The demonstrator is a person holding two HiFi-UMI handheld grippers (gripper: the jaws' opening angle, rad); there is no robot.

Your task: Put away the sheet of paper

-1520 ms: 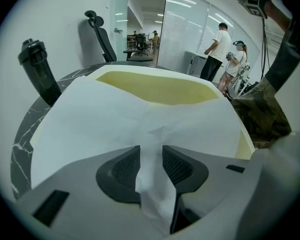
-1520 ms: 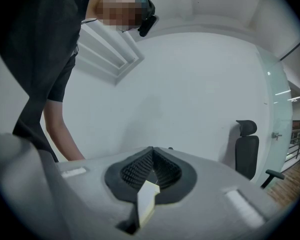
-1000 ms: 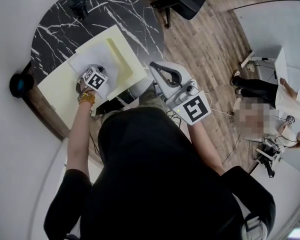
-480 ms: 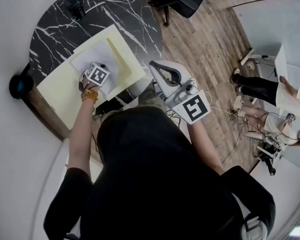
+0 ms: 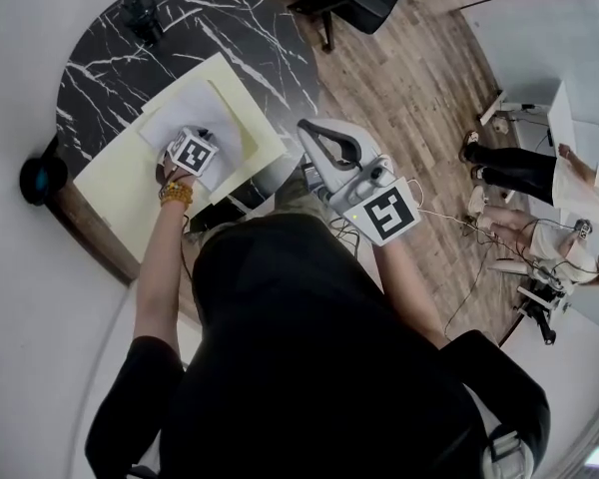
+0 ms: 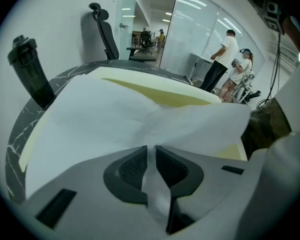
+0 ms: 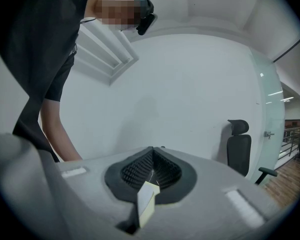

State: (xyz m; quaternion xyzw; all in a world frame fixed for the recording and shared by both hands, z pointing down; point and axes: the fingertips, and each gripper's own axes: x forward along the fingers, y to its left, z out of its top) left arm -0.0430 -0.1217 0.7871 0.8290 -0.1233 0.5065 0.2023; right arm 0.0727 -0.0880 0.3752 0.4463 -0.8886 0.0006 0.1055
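**Q:** Which handling suits this step?

**A:** Probably a light, low pull that keeps the sheet of paper [image 6: 115, 114] flat over the yellow folder [image 6: 160, 97] on the dark surface [image 5: 130, 63], so it goes in uncreased.

**Q:** And the tongs?

**A:** Left tongs [image 6: 151, 149]: narrow, jaws just eased wider, pads [image 6: 135, 166] pinching the sheet's bunched near edge. Right tongs [image 7: 152, 156]: jaws together, off the surface, with a small pale scrap [image 7: 146, 204] lodged at their near end. What the scrap is cannot be told.
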